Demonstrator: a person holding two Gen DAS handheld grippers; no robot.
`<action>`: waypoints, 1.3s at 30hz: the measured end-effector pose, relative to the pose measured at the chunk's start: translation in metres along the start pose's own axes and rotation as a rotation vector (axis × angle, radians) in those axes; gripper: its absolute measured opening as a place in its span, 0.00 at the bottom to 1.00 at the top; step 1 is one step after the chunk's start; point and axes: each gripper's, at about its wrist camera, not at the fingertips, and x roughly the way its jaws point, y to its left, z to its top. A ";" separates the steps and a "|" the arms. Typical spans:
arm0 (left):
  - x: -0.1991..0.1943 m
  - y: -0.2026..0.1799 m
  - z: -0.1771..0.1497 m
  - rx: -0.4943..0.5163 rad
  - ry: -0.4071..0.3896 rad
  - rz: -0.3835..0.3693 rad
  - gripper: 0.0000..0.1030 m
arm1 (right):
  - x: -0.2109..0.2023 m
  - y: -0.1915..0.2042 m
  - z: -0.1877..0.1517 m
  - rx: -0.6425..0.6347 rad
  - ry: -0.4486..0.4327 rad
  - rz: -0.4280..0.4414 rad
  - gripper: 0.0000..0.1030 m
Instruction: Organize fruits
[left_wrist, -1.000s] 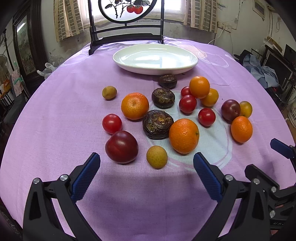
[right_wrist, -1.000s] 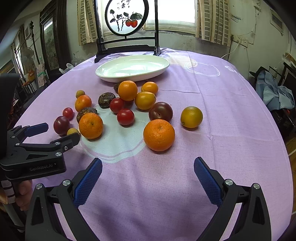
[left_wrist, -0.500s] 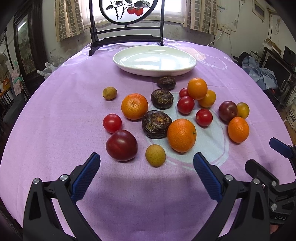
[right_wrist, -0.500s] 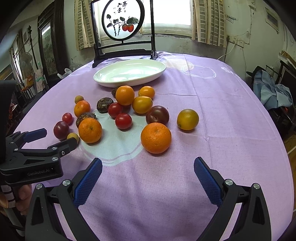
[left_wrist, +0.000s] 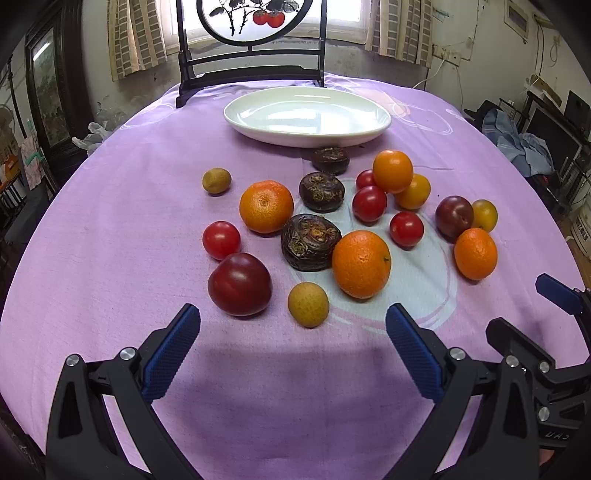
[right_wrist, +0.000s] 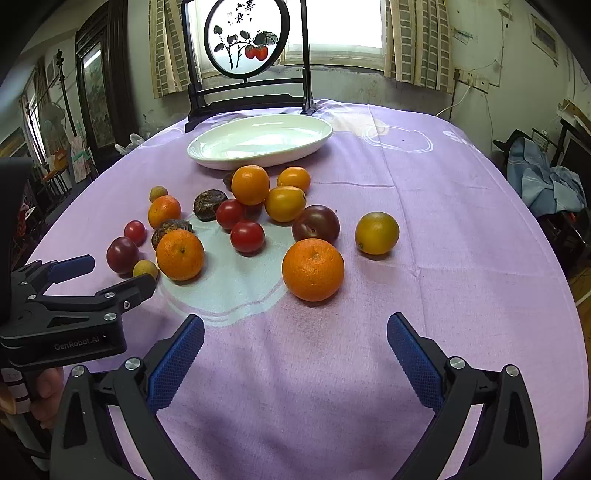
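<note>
Left wrist view: the white oval ceramic plate (left_wrist: 307, 115) sits at the far side of the round table (left_wrist: 110, 206) under its purple cloth, and nothing lies in it; the fruits are all still on the cloth in front of it, none touching the rim except perhaps the farthest dark wrinkled fruit (left_wrist: 330, 160), which lies just beside it. Compared with a second ago, the fruits have not shifted among themselves; both cameras have drawn back and up a little, so the whole cluster sits slightly farther off. The left hand-held gripper (left_wrist: 291, 345) hangs above the near cloth with its blue-padded jaws spread wide, holding nothing; just beyond it lie a dark red plum (left_wrist: 240, 283), a small tan round fruit (left_wrist: 308, 304) and a large orange mandarin (left_wrist: 361, 263). From the right wrist view, the right hand-held gripper (right_wrist: 295, 356) is likewise spread wide and holds nothing; another orange mandarin (right_wrist: 313, 269) lies nearest it, with a yellow-green round fruit (right_wrist: 376, 233) well apart to its right.
</note>
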 end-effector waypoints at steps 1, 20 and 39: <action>0.000 0.000 0.000 -0.001 0.001 -0.001 0.96 | 0.000 0.000 0.000 0.000 0.000 0.000 0.97; 0.011 0.004 -0.008 0.001 0.038 -0.024 0.96 | 0.002 0.001 -0.004 -0.010 0.013 -0.004 0.97; 0.021 0.004 0.003 0.046 0.035 -0.054 0.24 | 0.003 -0.016 -0.010 0.011 0.012 -0.013 0.97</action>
